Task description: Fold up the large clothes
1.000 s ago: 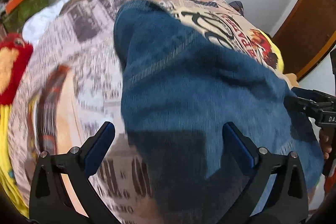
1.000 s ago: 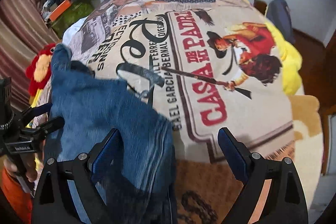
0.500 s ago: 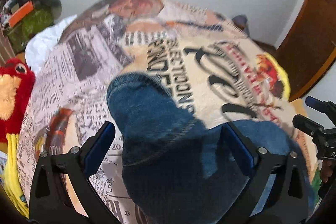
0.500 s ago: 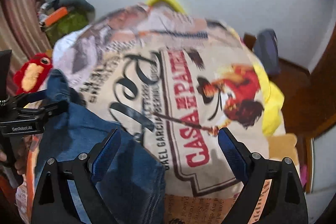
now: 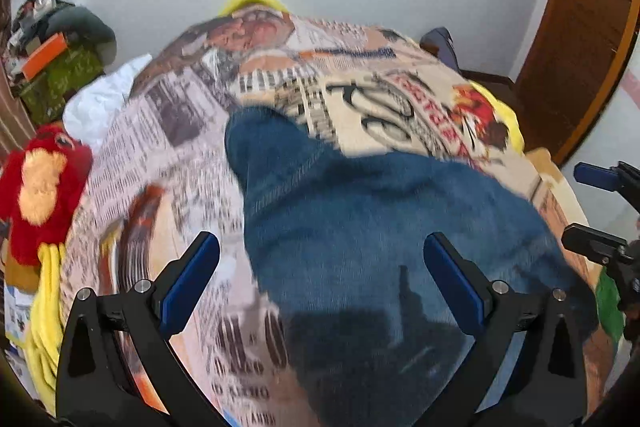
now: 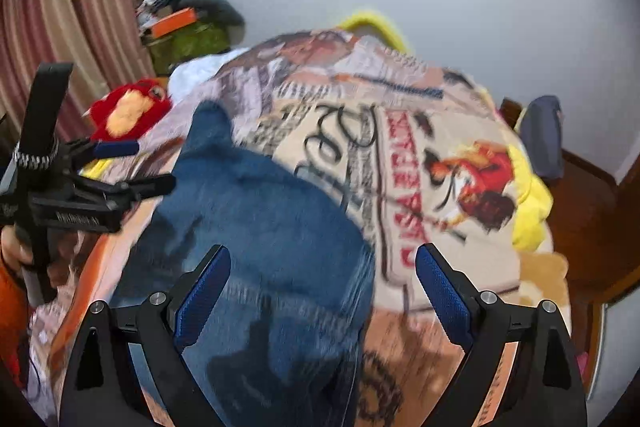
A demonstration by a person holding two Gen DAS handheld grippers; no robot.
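Note:
A pair of blue jeans [image 5: 360, 227] lies folded on a bed covered by a printed blanket [image 5: 180, 123]. The jeans also show in the right wrist view [image 6: 260, 227], with one end reaching toward the far side of the bed. My left gripper [image 5: 320, 279] is open and empty above the near part of the jeans. My right gripper [image 6: 320, 291] is open and empty above the jeans' right edge. Each gripper shows at the side of the other's view: the right one [image 5: 600, 211], the left one [image 6: 120, 167].
A red and orange plush toy [image 5: 40, 187] sits at the bed's left edge. Cluttered boxes [image 5: 52, 63] stand at the back left. A yellow sheet edge [image 6: 528, 211] and a dark bag [image 6: 544, 135] are at the right. A brown door [image 5: 580, 27] is at the far right.
Both grippers have lifted and tilted up from the jeans, so more wall shows. The jeans lie where they were.

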